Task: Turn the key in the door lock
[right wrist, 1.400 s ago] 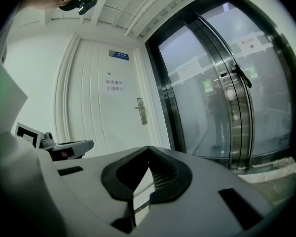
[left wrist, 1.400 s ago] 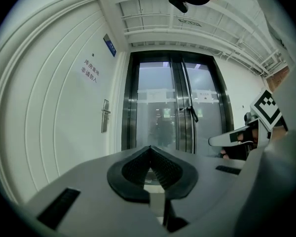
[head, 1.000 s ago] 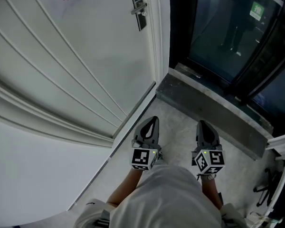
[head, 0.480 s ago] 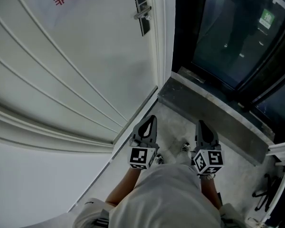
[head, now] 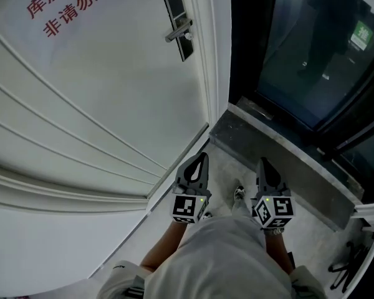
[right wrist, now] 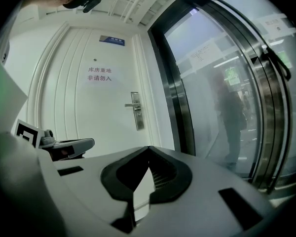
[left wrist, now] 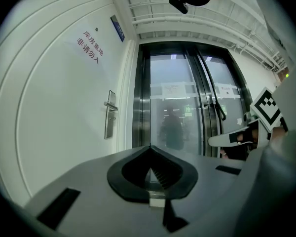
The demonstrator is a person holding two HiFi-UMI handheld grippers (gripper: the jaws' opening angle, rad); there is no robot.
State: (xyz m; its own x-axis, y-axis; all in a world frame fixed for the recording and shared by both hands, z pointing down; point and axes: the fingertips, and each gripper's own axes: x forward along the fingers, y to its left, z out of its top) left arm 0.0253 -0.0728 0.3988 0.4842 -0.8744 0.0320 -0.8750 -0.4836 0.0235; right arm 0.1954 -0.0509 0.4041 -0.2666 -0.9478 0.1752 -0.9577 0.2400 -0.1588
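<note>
**A:** What do the gripper views give us up close that the head view keeps back?

**B:** The jaws, head-on. Our left gripper (left wrist: 149, 147) has its jaws pressed together with nothing between them. Our right gripper (right wrist: 148, 147) is the same, tips meeting and empty. From above we see only their backs and the marker cubes (head: 187, 207). Each gripper view also catches the other gripper at its edge. Both show a blue sign (right wrist: 112, 40) high on the door, which the head view cuts off.

**A:** And what does the head view alone show us?

**B:** The floor. Our shoe (head: 238, 194) lies between the two grippers, and beyond it is the grey stone sill (head: 287, 164) under the glass doors (head: 311, 61).

**A:** Where do we find the door lock?

**B:** The door lock (head: 176, 23) is at the top centre of the head view. It is a dark plate with a lever handle (head: 177, 31), near the right edge of the white door (head: 112, 104), well apart from both grippers. We cannot make out a key at this size.

**A:** What differs from a second ago?

**B:** The lock sits lower in the frame, and two full rows of red characters (head: 68, 8) now show at the upper left.

**A:** And our hands?

**B:** They are side by side at the lower centre. Both grippers point ahead, roughly level, with the cubes facing up. Our forearms come out from under our shirt (head: 218, 260).
</note>
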